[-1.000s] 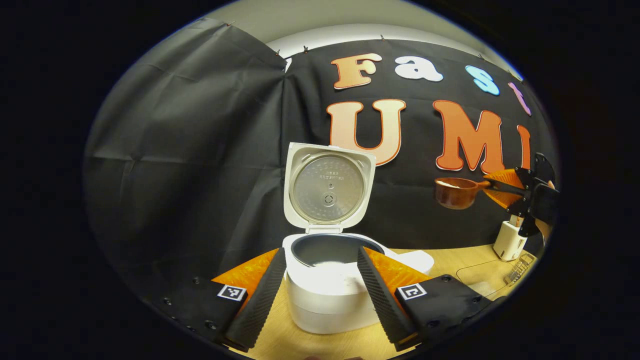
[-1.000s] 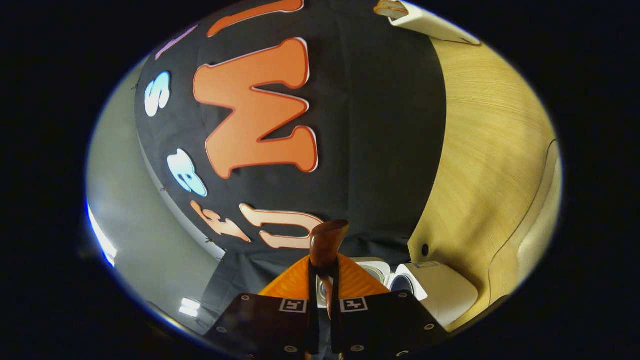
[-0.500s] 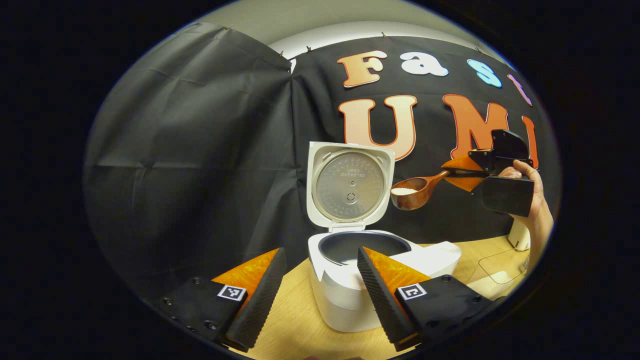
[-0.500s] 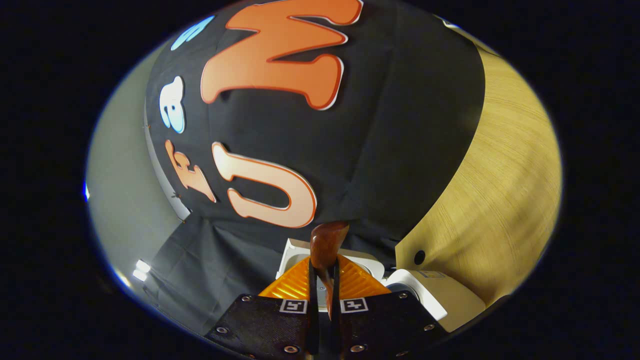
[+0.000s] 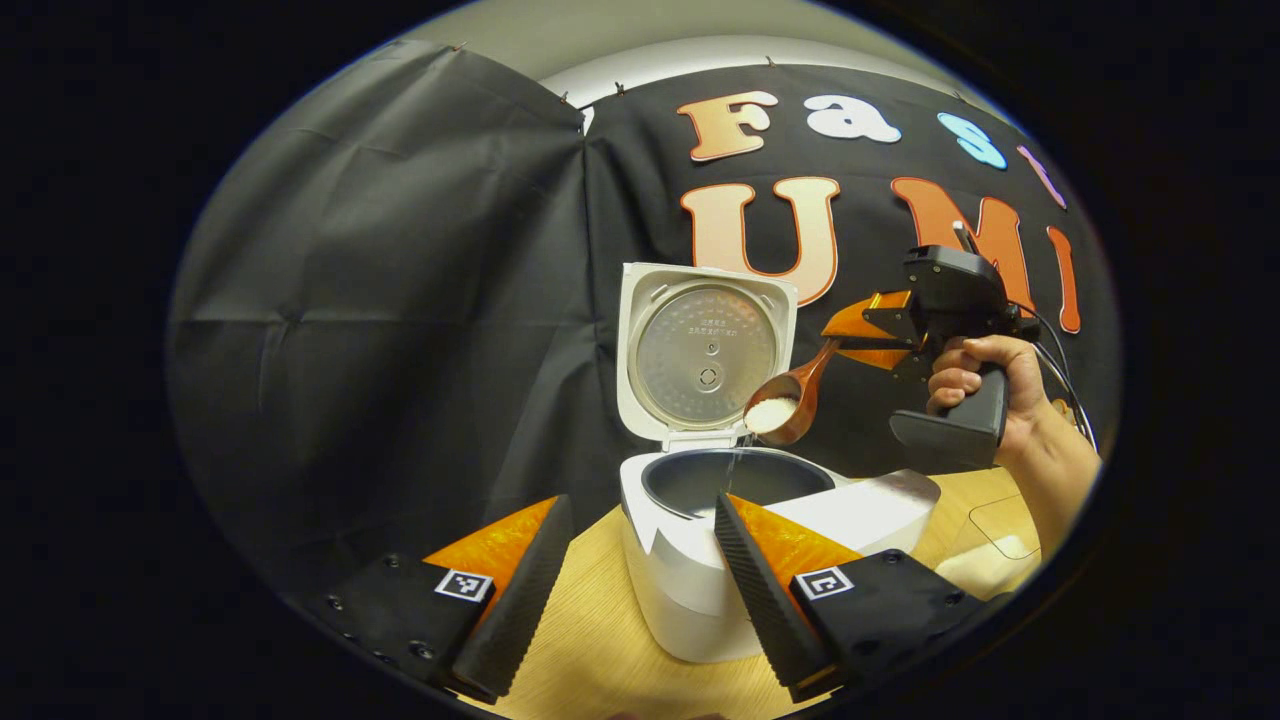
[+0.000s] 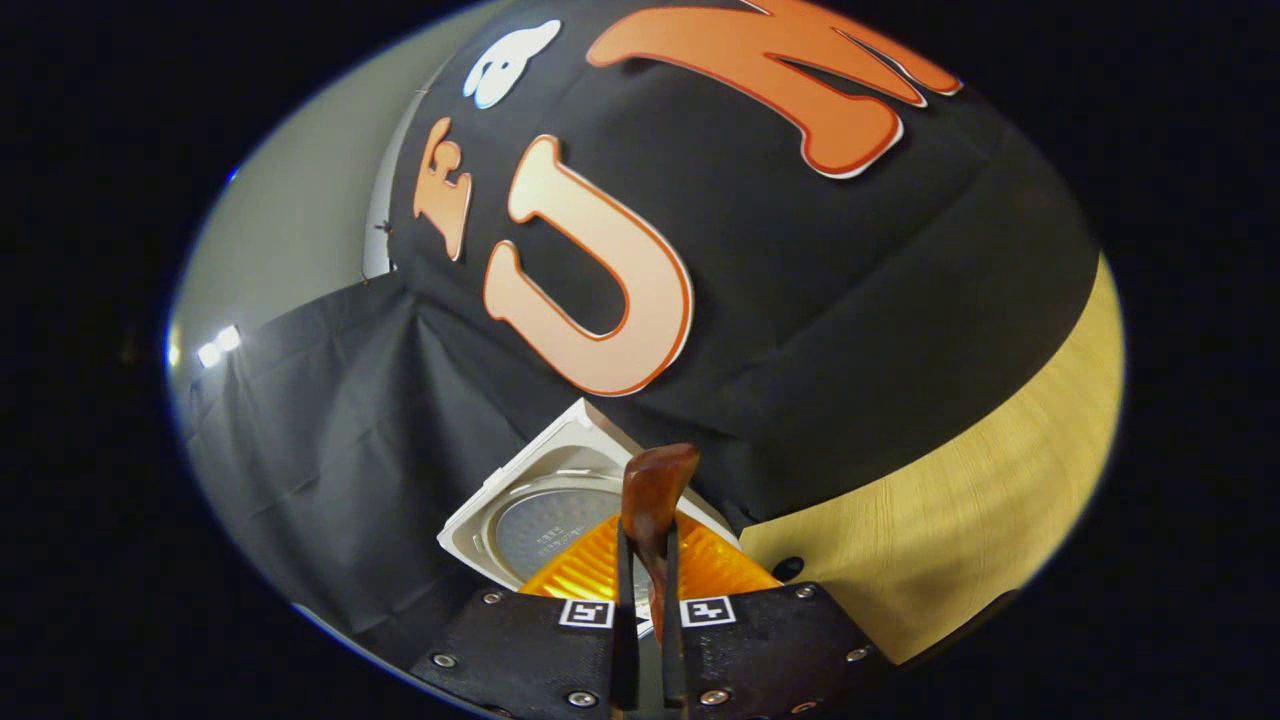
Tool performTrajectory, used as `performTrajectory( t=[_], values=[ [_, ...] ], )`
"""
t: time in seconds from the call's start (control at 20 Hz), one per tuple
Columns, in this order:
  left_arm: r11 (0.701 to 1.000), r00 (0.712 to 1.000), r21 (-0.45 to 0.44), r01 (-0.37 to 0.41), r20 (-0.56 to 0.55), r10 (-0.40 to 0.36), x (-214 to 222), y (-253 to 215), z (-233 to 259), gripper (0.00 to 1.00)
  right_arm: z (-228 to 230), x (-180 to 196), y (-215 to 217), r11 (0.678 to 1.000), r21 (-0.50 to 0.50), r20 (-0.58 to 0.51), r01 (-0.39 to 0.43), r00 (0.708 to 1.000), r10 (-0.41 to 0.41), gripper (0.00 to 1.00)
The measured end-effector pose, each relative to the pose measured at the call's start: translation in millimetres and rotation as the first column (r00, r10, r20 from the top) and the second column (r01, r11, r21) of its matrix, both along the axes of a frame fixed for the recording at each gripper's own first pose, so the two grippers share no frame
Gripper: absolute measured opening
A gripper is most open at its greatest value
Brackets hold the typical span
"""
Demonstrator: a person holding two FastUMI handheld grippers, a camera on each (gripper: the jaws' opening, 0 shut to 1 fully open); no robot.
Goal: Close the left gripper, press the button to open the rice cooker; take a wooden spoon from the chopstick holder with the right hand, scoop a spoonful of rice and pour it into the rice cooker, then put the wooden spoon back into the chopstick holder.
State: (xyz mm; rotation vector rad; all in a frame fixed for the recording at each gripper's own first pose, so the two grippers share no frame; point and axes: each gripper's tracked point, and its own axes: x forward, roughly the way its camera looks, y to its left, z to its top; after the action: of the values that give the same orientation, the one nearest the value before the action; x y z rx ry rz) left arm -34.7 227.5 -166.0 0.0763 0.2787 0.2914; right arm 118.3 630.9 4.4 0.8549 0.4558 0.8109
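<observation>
Rice cooker (image 5: 700, 590): white, standing on the wooden tabletop (image 5: 590, 650) just beyond the left tongs, its lid up.
Left tongs (image 5: 630, 580): fingers spread wide apart, holding nothing, low in the left gripper view with the cooker body between and behind them.
Inner pot (image 5: 735, 480): dark rim and grey wall visible in the open top of the cooker.
Lid (image 5: 705, 355): upright behind the pot, its round metal inner plate facing the camera; in the right gripper view it sits tilted just beyond the spoon.
Wooden spoon (image 5: 785, 405): brown, tipped bowl-down above the right side of the pot opening, white rice (image 5: 771, 413) in the bowl, a thin stream falling from its lip toward the pot.
Right tongs (image 6: 645, 600): clamped tight on the spoon handle, both fingers pressing it; in the left gripper view they hang to the right of the lid.
Hand (image 5: 985, 385): wrapped around the right tool's grip, above the tabletop's right side.
Backdrop: black cloth wall behind everything.
</observation>
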Motion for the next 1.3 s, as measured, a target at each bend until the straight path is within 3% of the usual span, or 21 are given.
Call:
performTrajectory(
  t=[0.25, 0.5, 0.6, 0.85, 0.95, 1.05, 1.15, 1.3],
  values=[
    [1.0, 1.0, 0.008, 0.006, -0.001, -0.006, -0.3, -3.3, 1.7, 0.94, 9.1, -9.9, 5.7, 0.996, -0.083, 0.194, -0.033, 0.98, 0.049, 0.09],
    [1.0, 1.0, 0.018, 0.009, 0.002, -0.009, -0.9, -8.8, 7.4, 0.94, 27.0, -32.2, 3.5, 0.988, -0.148, 0.415, -0.041, 0.904, 0.099, 0.09],
    [1.0, 1.0, 0.024, 0.008, 0.004, -0.009, -2.0, -11.0, 10.0, 0.94, 36.1, -43.2, 3.5, 0.983, -0.179, 0.526, -0.037, 0.841, 0.127, 0.09],
    [0.999, 1.0, 0.033, 0.016, 0.006, -0.016, -1.8, -20.6, 14.4, 0.92, 47.1, -80.0, 14.4, 0.96, -0.278, 0.738, 0.026, 0.646, 0.196, 0.09],
    [0.999, 1.0, 0.041, 0.02, 0.004, -0.02, -2.9, -24.8, 16.2, 0.94, 50.3, -92.2, 13.3, 0.956, -0.293, 0.773, 0.035, 0.597, 0.215, 0.09],
    [0.998, 1.0, 0.05, 0.025, 0.007, -0.026, -3.6, -29.9, 19.0, 0.94, 51.2, -96.8, 9.4, 0.954, -0.299, 0.783, 0.034, 0.58, 0.224, 0.1],
    [0.998, 0.999, 0.061, 0.029, 0.018, -0.03, -3.8, -33.9, 23.7, 0.94, 58.9, -96.8, 2.6, 0.957, -0.282, 0.791, 0.065, 0.581, 0.193, 0.1],
    [0.998, 0.999, 0.056, 0.03, 0.028, -0.032, -2.3, -40.4, 28.9, 0.94, 74.7, -95.9, -24.6, 0.971, -0.227, 0.77, 0.072, 0.624, 0.133, 0.1]
  ],
)
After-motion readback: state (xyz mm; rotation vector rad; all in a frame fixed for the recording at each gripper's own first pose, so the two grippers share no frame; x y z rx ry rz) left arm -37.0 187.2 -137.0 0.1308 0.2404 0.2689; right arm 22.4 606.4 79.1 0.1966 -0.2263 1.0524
